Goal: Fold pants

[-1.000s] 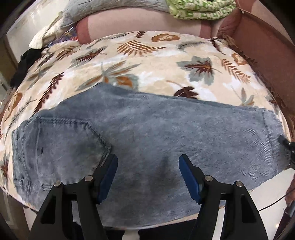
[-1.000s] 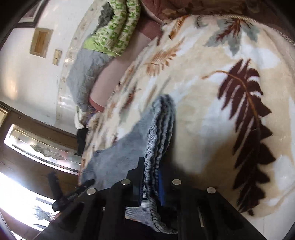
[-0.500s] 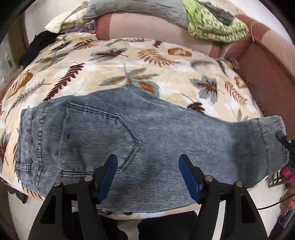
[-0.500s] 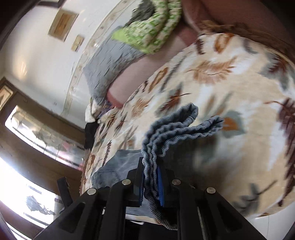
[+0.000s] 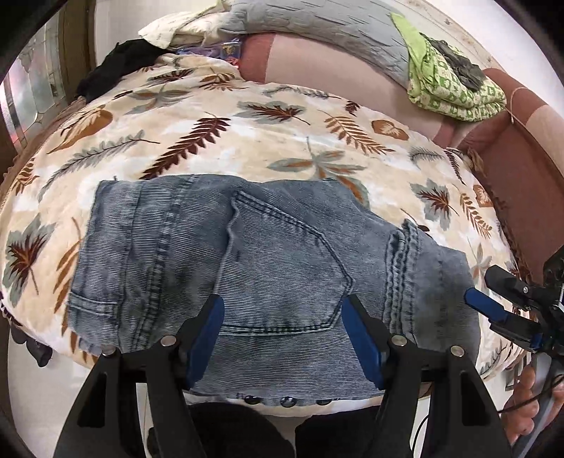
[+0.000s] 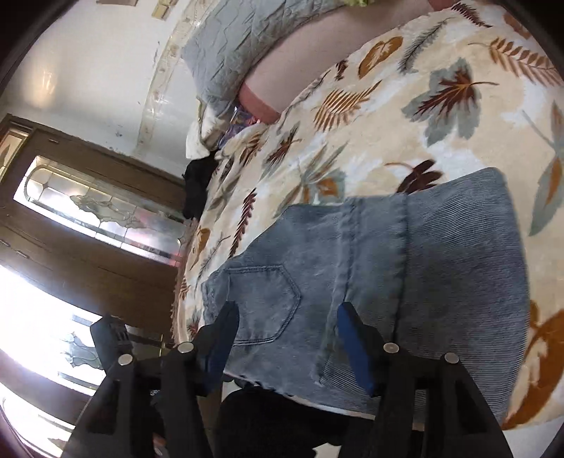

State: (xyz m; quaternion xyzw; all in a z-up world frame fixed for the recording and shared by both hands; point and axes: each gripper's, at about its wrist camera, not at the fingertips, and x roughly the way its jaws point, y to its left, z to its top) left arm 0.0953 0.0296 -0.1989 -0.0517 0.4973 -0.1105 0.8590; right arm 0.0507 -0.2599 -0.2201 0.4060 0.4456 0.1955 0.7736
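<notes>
The faded blue jeans (image 5: 268,260) lie folded on the leaf-print blanket (image 5: 282,141), back pocket up. The leg end (image 6: 458,267) rests doubled over the seat part, its hem seam running beside the pocket. My left gripper (image 5: 282,310) hovers open above the pocket, with nothing between its blue pads. My right gripper (image 6: 287,313) is opening just above the jeans (image 6: 352,267); the cloth is free of its pads. It shows at the right edge of the left wrist view as the right gripper (image 5: 481,289), beside the fold.
The blanket covers a pink sofa with a raised arm (image 5: 511,176) on the right. Along its back lie a grey pillow (image 5: 317,28), a green patterned cloth (image 5: 454,88) and a black garment (image 5: 116,67). A person's hand (image 5: 528,405) shows at lower right. A glazed wooden door (image 6: 88,211) stands beyond.
The right gripper carried the leg end over the seat of the jeans, laid it there and opened. The left gripper moved along the jeans toward the waist, still open.
</notes>
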